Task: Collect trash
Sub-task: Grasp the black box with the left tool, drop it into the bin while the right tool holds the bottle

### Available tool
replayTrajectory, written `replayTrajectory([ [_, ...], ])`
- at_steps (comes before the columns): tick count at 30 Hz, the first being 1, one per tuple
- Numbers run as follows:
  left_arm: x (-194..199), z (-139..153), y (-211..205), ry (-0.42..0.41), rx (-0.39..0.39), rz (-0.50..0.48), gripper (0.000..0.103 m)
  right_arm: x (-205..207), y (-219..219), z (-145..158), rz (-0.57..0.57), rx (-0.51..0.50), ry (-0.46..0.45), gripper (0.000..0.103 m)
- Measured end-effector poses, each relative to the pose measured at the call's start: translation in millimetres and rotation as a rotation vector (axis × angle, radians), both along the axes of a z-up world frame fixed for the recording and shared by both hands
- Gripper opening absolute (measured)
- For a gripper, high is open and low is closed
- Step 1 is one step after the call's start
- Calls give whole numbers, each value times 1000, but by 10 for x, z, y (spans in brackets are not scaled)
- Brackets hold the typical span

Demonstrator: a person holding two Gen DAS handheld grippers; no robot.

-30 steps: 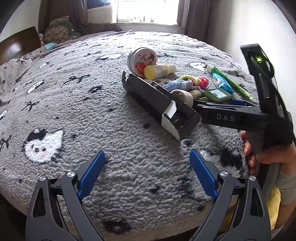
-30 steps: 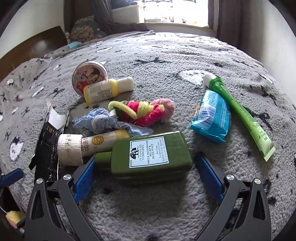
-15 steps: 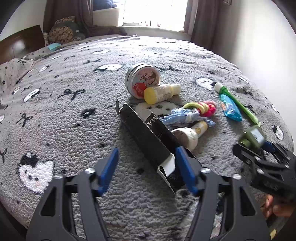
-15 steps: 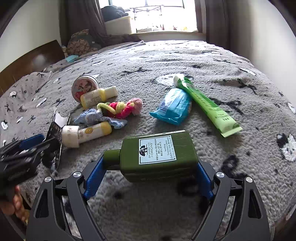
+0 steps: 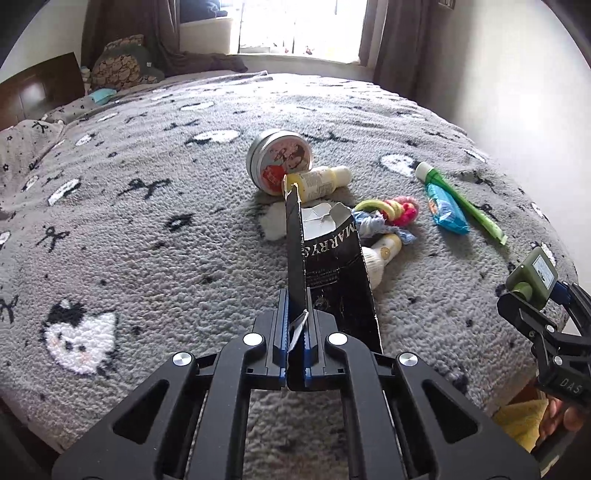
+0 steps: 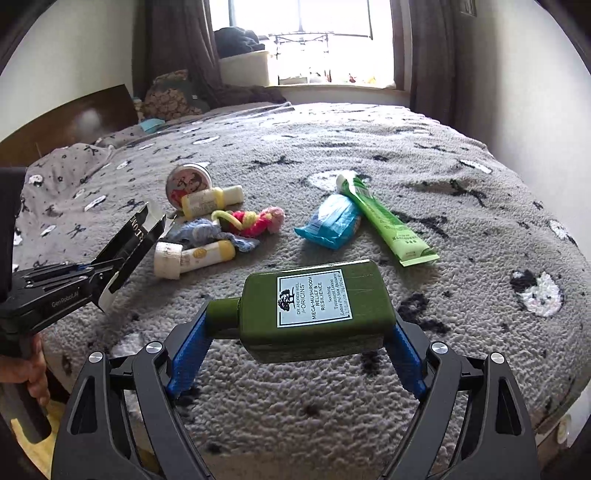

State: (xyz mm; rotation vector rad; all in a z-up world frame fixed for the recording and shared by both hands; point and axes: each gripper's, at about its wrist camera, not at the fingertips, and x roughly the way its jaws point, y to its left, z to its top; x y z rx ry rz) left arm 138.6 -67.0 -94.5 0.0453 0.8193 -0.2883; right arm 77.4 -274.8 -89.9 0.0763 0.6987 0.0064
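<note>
My left gripper is shut on the edge of an open black carton and holds it tilted up above the bed; the carton also shows in the right wrist view. My right gripper is shut on a green Origins bottle, lifted above the bed's near edge; the bottle shows at the right in the left wrist view. Left on the grey blanket are a round tin, a yellow bottle, a colourful yarn toy, a second small bottle, a blue packet and a green tube.
The bed's grey blanket has cat and bow patterns. Pillows and a dark headboard lie at the far left. A window with curtains is behind the bed. A wall runs along the right.
My left gripper closed on the black carton and lifted it off the blanket. My right gripper closed on the green bottle, lifted it and pulled it back toward the bed's edge.
</note>
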Motion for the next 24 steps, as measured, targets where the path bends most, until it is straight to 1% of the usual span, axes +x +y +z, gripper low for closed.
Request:
replayTrajectory([
  [3, -186, 169, 65, -54, 12, 0, 5, -121, 53, 122, 9, -15, -33, 85],
  [7, -487, 407, 164, -120, 4, -25, 5, -327, 112, 333, 25, -27, -90, 86],
  [10, -732, 534, 234, -153, -5, -51, 5, -515, 185, 476, 44, -40, -131, 85],
  [14, -1048, 609, 301, -175, -8, -87, 5, -780, 283, 584, 73, -51, -164, 85],
  [18, -1329, 550, 356, -166, -1, -119, 5, -1013, 393, 579, 108, -58, -167, 85],
  [22, -1552, 329, 406, -105, -6, -146, 5, -1185, 477, 446, 118, -78, -139, 85],
  [24, -1644, 179, 411, -68, 0, -157, 5, -1239, 489, 332, 119, -68, -111, 85],
])
